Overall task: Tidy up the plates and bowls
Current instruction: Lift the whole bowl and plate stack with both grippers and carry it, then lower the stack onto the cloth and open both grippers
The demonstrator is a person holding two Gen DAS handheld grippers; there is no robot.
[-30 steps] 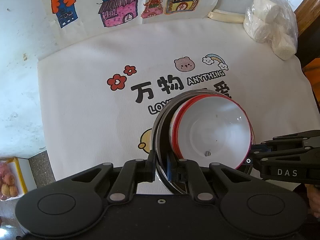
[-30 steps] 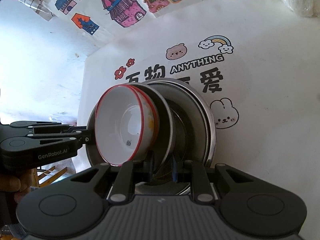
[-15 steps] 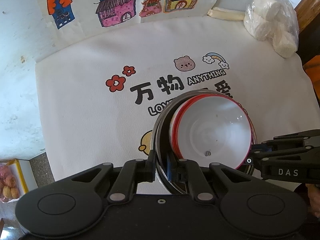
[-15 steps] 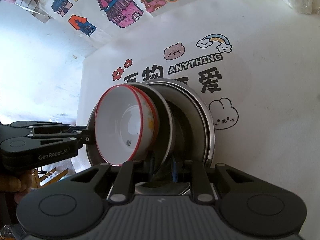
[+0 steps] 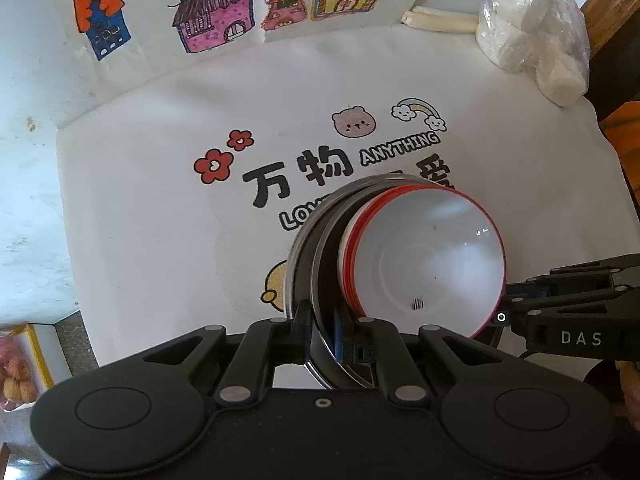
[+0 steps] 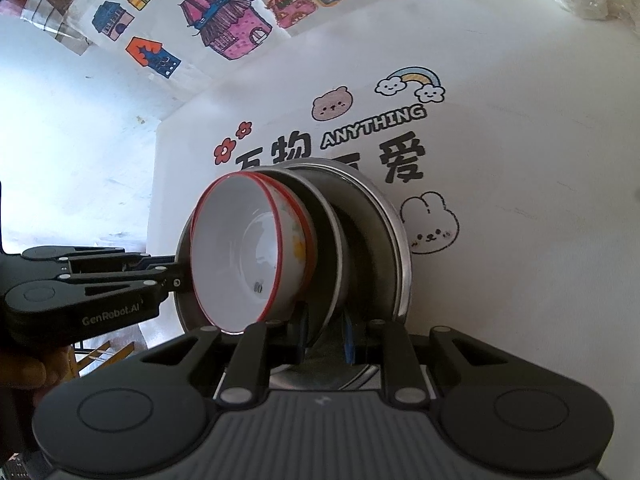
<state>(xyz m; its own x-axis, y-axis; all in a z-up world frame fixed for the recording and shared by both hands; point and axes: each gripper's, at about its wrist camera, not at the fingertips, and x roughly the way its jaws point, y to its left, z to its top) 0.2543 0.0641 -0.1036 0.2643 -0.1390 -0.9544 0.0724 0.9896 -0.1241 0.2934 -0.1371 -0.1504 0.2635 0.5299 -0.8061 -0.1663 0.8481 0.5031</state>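
Observation:
A stack of steel plates (image 5: 308, 240) carries white bowls with red rims (image 5: 424, 264) nested on top. My left gripper (image 5: 320, 332) is shut on the near rim of the steel plates. My right gripper (image 6: 324, 332) is shut on the opposite rim of the same plates (image 6: 384, 240), with the bowls (image 6: 236, 256) to its left. Each gripper shows in the other's view: the right one (image 5: 508, 312) at the stack's right edge, the left one (image 6: 176, 276) at its left edge. The stack is held above a white printed cloth.
The white cloth (image 5: 160, 208) with cartoon print and lettering covers the table. A plastic bag of white lumps (image 5: 532, 40) and a white roll (image 5: 440, 22) lie at the far right. House drawings (image 5: 216, 20) are on the far wall. A box of fruit (image 5: 16, 368) is low left.
The stack and both grippers have shifted slightly away from the back wall, together; the grip on the plates is unchanged.

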